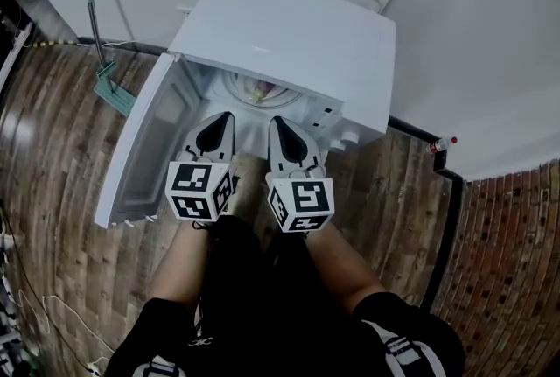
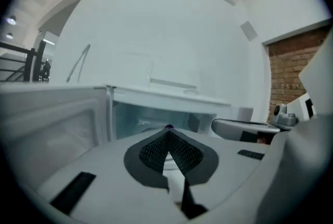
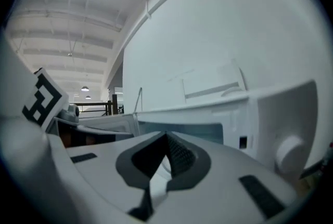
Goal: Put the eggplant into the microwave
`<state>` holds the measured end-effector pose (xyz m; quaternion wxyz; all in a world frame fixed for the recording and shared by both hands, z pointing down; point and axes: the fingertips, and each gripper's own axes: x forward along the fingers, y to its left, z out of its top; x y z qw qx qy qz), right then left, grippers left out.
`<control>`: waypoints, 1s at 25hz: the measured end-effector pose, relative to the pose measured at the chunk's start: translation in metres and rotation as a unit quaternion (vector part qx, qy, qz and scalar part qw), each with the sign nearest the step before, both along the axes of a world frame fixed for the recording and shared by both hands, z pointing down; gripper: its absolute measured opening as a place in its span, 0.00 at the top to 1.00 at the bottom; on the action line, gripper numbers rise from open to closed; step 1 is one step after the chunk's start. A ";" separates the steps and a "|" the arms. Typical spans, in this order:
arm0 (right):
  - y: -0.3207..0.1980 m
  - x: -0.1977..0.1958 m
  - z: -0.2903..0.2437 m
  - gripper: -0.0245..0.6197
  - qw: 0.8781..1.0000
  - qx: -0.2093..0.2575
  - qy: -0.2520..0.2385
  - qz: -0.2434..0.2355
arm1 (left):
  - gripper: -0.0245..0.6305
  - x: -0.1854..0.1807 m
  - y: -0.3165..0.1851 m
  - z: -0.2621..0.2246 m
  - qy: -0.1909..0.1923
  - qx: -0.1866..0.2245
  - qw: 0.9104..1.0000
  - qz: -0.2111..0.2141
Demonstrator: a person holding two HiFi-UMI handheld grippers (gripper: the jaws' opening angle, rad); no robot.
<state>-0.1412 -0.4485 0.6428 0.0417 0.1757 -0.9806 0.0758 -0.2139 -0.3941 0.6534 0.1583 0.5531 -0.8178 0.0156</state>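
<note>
Microwave [image 1: 289, 43] on wooden floor [image 1: 61, 148]

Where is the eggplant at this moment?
In the head view, the eggplant lies on the round plate inside the open microwave, just beyond the tips of the left claw and right claw; the microwave's top hides most of it.

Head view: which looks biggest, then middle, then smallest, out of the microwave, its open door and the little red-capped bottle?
1. microwave, biggest
2. open door, clearly smaller
3. red-capped bottle, tiny, over by the wall
</note>
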 end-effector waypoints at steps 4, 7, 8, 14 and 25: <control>0.002 0.008 -0.118 0.95 1.000 -0.018 0.008 0.004 | 0.96 0.014 0.006 -0.116 0.010 -0.001 1.000 0.001; 0.004 0.015 -0.223 0.95 1.000 -0.019 0.010 0.008 | 0.96 0.027 0.011 -0.216 0.012 -0.008 1.000 0.009; 0.006 0.017 -0.257 0.95 1.000 -0.018 0.009 0.010 | 0.96 0.032 0.013 -0.248 0.015 -0.010 1.000 0.013; 0.018 0.038 -0.389 0.95 1.000 -0.003 0.011 0.009 | 0.96 0.056 0.026 -0.376 0.023 -0.016 1.000 0.011; 0.028 0.070 -0.447 0.95 0.999 0.019 -0.017 0.023 | 0.96 0.088 0.025 -0.448 -0.020 0.020 0.999 0.034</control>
